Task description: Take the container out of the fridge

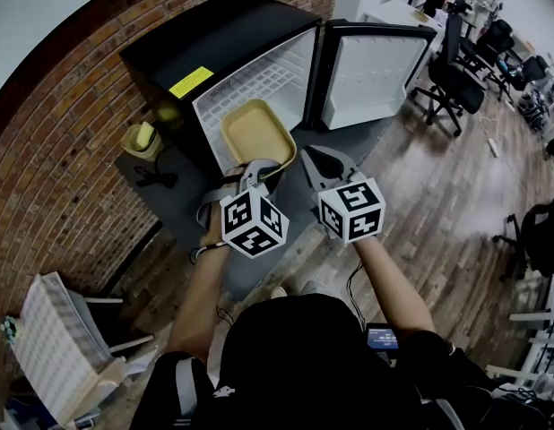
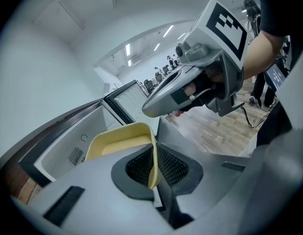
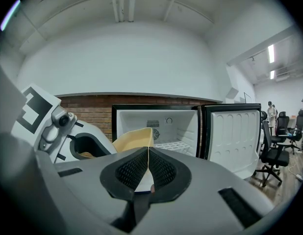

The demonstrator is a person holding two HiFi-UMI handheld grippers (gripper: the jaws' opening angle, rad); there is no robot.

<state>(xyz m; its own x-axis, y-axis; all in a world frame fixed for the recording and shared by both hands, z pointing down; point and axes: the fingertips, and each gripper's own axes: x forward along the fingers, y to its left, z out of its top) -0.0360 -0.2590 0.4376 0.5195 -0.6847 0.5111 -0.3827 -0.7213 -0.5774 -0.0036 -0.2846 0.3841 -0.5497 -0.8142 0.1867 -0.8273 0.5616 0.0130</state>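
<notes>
The black fridge [image 1: 214, 52] stood against the brick wall [image 1: 71, 141] with its door [image 1: 371, 70] swung wide. Only the right gripper view looked straight into its white cavity, where a wire shelf [image 3: 173, 145] lay. Only the head view looked down into the pale yellow container [image 1: 257, 133], which appeared empty and hung just outside the fridge opening. The left tool [image 2: 154, 168] was clamped on the container's thin rim, its pads pressing either side. The right tool [image 3: 147, 168] was likewise closed on another part of the rim. The left gripper view alone showed the hand [image 2: 190, 89] gripping the right tool.
</notes>
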